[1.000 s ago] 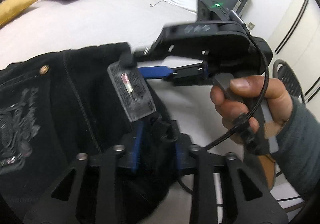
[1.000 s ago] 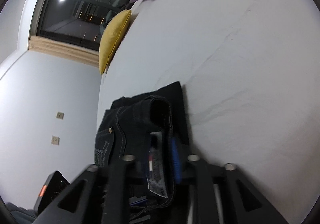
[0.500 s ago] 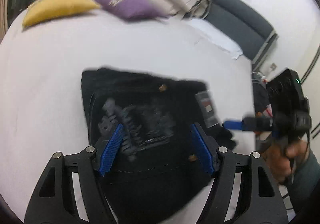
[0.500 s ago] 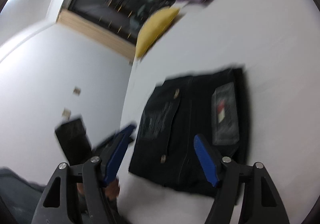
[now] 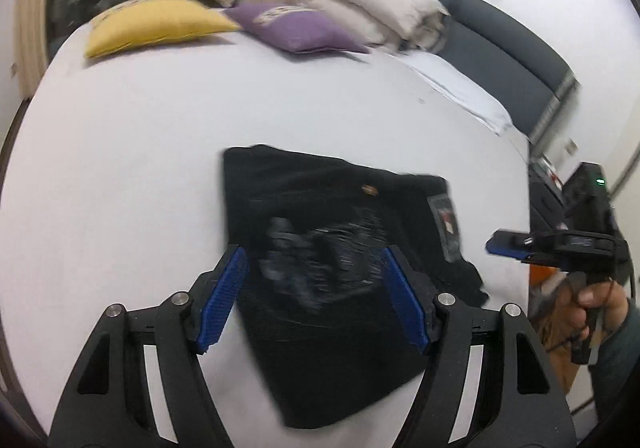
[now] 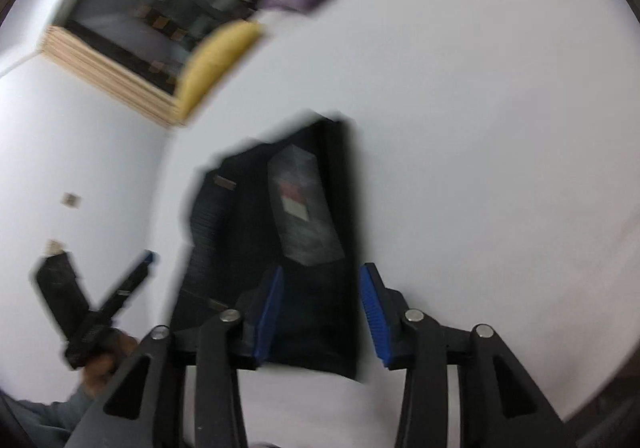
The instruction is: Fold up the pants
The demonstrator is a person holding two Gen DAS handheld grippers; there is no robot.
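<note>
We look across a white bed [image 5: 120, 176] with a yellow cushion [image 5: 156, 24] and a purple cushion [image 5: 300, 28] at its far edge. The black pants [image 5: 332, 248] lie folded into a compact rectangle in the middle of the sheet, a label patch [image 6: 304, 208] facing up. Our left hand-held gripper [image 5: 320, 296] hangs above them with its fingers spread wide, holding nothing. Our right hand-held gripper [image 6: 320, 308] is likewise spread and empty over the pants' near edge.
</note>
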